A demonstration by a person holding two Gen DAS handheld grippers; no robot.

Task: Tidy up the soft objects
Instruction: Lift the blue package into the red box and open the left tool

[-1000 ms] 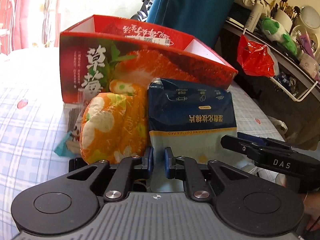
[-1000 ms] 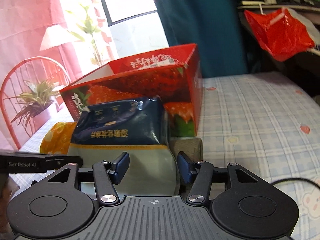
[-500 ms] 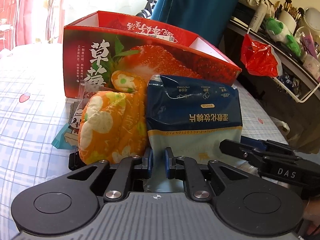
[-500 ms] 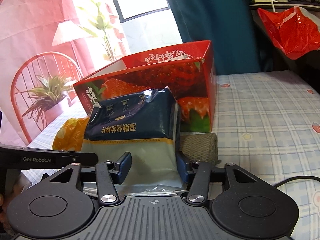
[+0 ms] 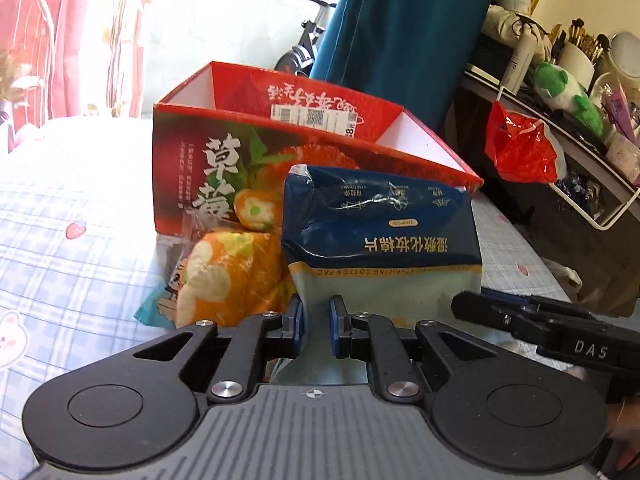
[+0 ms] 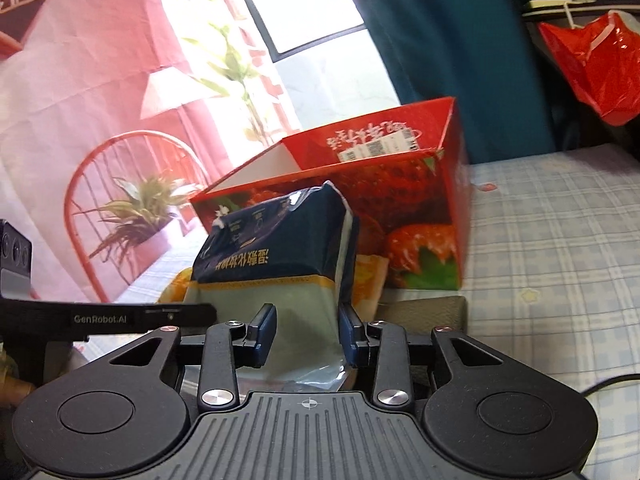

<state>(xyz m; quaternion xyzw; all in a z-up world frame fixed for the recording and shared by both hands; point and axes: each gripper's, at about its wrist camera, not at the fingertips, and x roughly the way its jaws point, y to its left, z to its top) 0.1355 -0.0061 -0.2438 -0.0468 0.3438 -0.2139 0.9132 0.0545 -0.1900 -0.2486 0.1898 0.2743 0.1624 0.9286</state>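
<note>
Cotton pads in a blue and pale packet (image 5: 380,248) are held upright above the checked bedsheet (image 5: 72,272), in front of the red strawberry box (image 5: 224,160), as seen from the left wrist. The packet's lower edge is pinched by the left gripper (image 5: 316,322), whose blue pads are drawn close together on the pale film. An orange flowered bundle (image 5: 228,276) is pressed against the packet's left side, with a small wrapped packet (image 5: 160,304) lying under it on the sheet. The right gripper (image 5: 532,322) is seen entering from the right, beside the packet's lower corner. A red plastic bag (image 5: 520,152) is hung from a cluttered shelf (image 5: 580,152) at the right. From the right wrist, the packet (image 6: 280,256) is seen edge-on and slightly tilted, with its pale lower part gripped between the fingers of the right gripper (image 6: 306,334), which are set wider and closed against its two faces. The box (image 6: 400,208) is seen open-topped behind it, and a grey-green roll (image 6: 432,308) lies on the sheet just beside the right finger. The left gripper (image 6: 108,318) is seen at the left edge.
</note>
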